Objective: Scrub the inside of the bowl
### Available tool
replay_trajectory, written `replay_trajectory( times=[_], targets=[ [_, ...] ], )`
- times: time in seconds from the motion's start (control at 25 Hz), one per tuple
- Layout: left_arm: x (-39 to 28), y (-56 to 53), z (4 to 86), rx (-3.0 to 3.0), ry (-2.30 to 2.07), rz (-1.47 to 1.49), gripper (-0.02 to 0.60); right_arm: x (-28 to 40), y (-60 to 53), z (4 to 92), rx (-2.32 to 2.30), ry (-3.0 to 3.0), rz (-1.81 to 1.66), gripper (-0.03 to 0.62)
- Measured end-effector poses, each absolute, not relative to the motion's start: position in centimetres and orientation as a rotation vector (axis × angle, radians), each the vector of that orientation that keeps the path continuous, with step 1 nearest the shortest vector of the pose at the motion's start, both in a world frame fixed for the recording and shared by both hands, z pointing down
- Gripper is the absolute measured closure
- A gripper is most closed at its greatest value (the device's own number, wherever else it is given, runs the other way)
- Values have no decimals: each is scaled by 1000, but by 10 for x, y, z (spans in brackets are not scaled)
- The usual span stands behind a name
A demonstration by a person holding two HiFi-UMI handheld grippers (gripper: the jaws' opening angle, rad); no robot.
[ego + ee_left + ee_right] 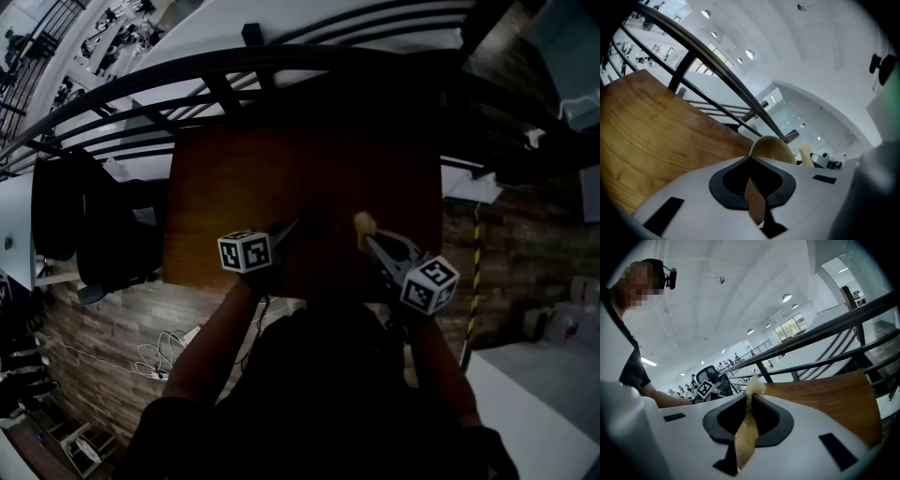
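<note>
Bowl (772, 149) in left gripper view, scrubber (749, 425) in right.

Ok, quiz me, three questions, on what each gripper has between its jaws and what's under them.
1. True or false: the left gripper is shut on the bowl.
2. What does the right gripper hold? A) a yellowish scrubber B) a metal spoon C) nothing
3. Fill in: the table below both grippers is made of ___.

Key: 1 true; 2 A; 3 wood.
</note>
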State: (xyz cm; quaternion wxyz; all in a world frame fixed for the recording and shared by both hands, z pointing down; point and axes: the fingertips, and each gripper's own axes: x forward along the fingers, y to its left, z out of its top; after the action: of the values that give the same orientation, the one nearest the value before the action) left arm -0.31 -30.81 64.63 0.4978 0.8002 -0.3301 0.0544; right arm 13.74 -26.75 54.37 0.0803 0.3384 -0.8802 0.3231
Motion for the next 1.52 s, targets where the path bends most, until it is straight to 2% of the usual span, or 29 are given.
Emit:
replay_trajectory(
  times=[0.28,0.76,1.04,1.12,1.52],
  targets=[
    [21,-331,705,1932,-940,387,580,166,-296,587,1036,-2497,925,551],
    [46,-319,806,1803,-939,643,578,189,-313,633,1021,-2377,990,551],
    [52,-325,817,1870,-939,749,570,194,-310,638,1034,-2371,1015,551],
    [51,-326,817,1867,-925,724,472,192,-310,635,1038,-2376,1002,551],
    [38,-329,755,2013,-954,612,469,176,-300,609,1066,-2436,921,551]
  ],
)
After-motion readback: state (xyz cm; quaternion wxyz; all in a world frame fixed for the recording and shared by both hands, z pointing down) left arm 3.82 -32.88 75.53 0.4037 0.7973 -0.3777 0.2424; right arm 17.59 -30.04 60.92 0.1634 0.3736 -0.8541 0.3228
